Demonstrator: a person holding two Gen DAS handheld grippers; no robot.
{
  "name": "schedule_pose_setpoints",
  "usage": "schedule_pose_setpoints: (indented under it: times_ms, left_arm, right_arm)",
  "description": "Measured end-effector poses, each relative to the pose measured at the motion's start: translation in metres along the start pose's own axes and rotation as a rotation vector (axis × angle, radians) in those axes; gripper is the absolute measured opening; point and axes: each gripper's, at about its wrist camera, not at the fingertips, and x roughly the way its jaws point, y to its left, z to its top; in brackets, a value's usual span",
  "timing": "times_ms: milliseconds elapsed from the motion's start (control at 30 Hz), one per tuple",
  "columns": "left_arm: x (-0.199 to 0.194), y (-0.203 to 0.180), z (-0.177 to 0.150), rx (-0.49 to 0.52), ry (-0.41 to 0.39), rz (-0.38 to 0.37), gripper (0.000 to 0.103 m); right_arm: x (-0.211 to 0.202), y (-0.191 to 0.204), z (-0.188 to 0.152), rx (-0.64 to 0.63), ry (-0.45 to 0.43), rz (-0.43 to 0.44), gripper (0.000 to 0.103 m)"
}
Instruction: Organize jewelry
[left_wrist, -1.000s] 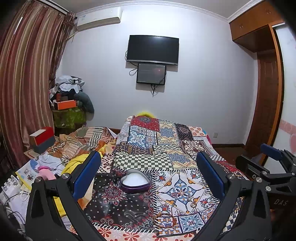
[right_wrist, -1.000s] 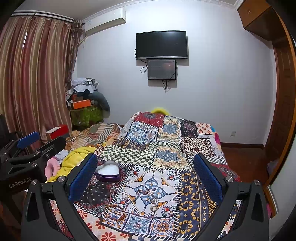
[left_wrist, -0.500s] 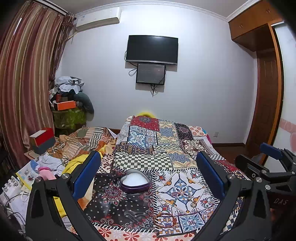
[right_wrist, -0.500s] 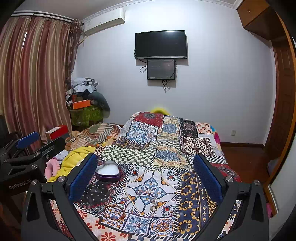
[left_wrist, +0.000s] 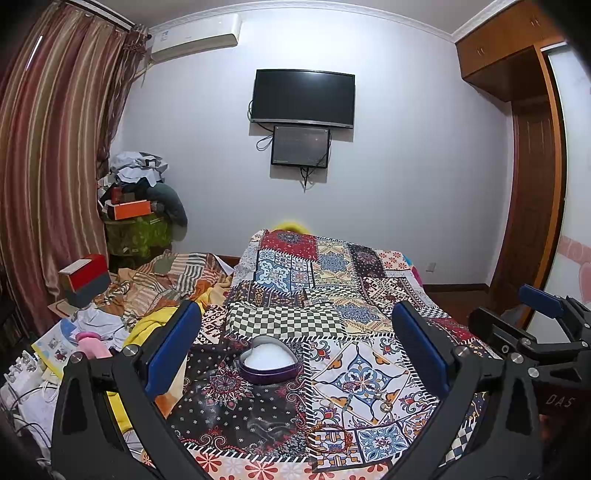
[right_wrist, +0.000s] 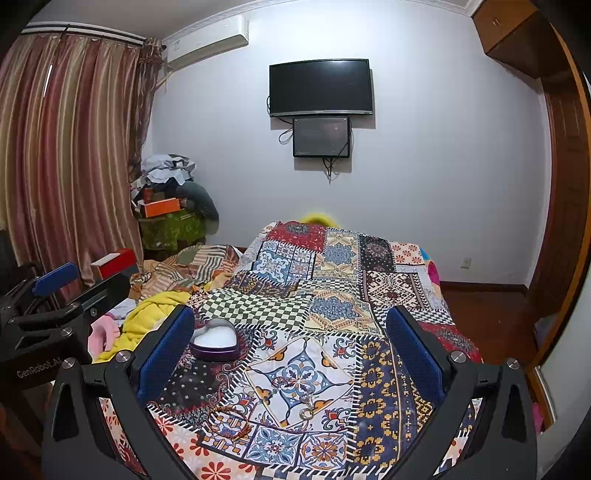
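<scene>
My right camera shows both grippers, left (right_wrist: 55, 314) and right (right_wrist: 291, 354), spread wide and empty; bracelet (right_wrist: 229, 419) near the bed's (right_wrist: 388, 288) front edge, heart box (right_wrist: 215, 339) beyond.

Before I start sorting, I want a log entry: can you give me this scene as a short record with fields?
surface: patchwork bedspread
container: heart-shaped box, lid off, pale lining showing
jewelry loose: reddish cord bracelet; necklace with ring pendant, both on the bedspread, nearer the cameras than the box
left hand-held gripper: open, empty, above the bed
right hand-held gripper: open, empty, above the bed
in box: no jewelry visible
</scene>
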Motion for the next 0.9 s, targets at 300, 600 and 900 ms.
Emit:
schedule_pose_setpoints:
  times_ms: [300, 600, 900]
  left_arm:
    - [0.005, -0.004, -0.005, 0.004, 0.011, 0.002, 0.103]
    - [0.024, -0.003, -0.011, 0.005, 0.073, 0.01, 0.103]
    - [0.066, -0.002, -0.034, 0.017, 0.201, 0.038, 0.103]
  right_arm:
    - [0.003, -0.001, -0.004, 0.005, 0.01, -0.003, 0.103]
    - [0.019, -0.012, -0.014, 0.017, 0.069, -0.022, 0.103]
    - [0.052, -0.034, -0.042, 0.039, 0.209, -0.064, 0.103]
